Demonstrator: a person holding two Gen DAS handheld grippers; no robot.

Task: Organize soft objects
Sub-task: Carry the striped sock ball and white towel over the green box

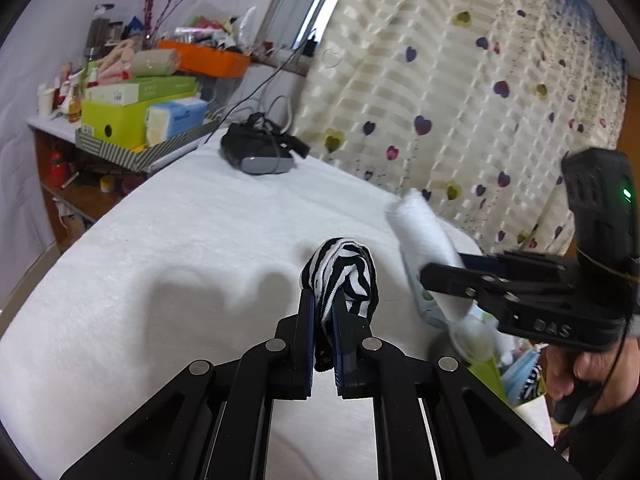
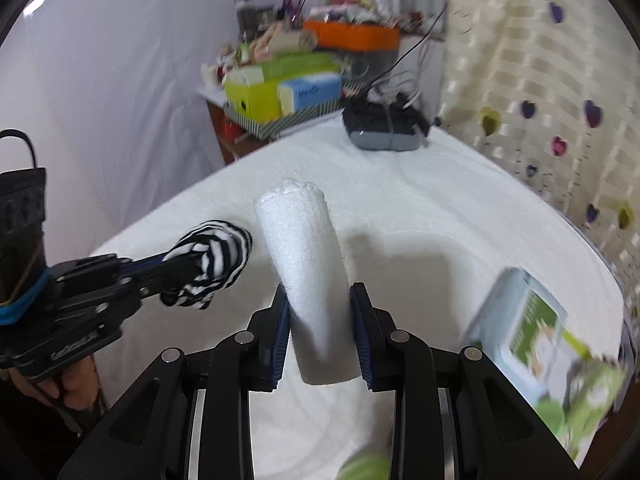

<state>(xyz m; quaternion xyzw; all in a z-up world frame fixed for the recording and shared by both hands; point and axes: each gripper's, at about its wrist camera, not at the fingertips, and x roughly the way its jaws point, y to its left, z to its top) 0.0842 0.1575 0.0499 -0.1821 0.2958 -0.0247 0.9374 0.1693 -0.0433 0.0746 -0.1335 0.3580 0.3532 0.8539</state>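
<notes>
Two grippers, each with a soft thing in its jaws, both raised above the white cloth (image 1: 160,240) that covers the table.

Left gripper (image 1: 325,304): jaws nearly closed, pinching a bundle of black-and-white striped fabric (image 1: 344,272). The bundle bulges out past the fingertips, with a tail hanging down between the blue pads. In the right wrist view it sits at left centre (image 2: 208,264), held clear of the cloth, with a hand (image 2: 68,388) below at the handle.

Right gripper (image 2: 322,328): jaws about half open, pressed on both sides of a rolled white towel (image 2: 304,264). The roll stands along the fingers, its far end at frame centre, its near end between the pads. In the left wrist view the towel (image 1: 420,232) is at right centre, blurred, angling up left from the gripper (image 1: 440,280).

Striped fabric and towel sit just beside each other, not touching.

Lower right of the right wrist view: a pale blue pack with a green label (image 2: 520,320), blurred, at the table edge.

Far end of the table: a black and grey device (image 1: 256,152) with cords. Beyond it, upper left, a shelf of boxes (image 1: 136,112). A heart-print curtain (image 1: 460,80) fills the right.
</notes>
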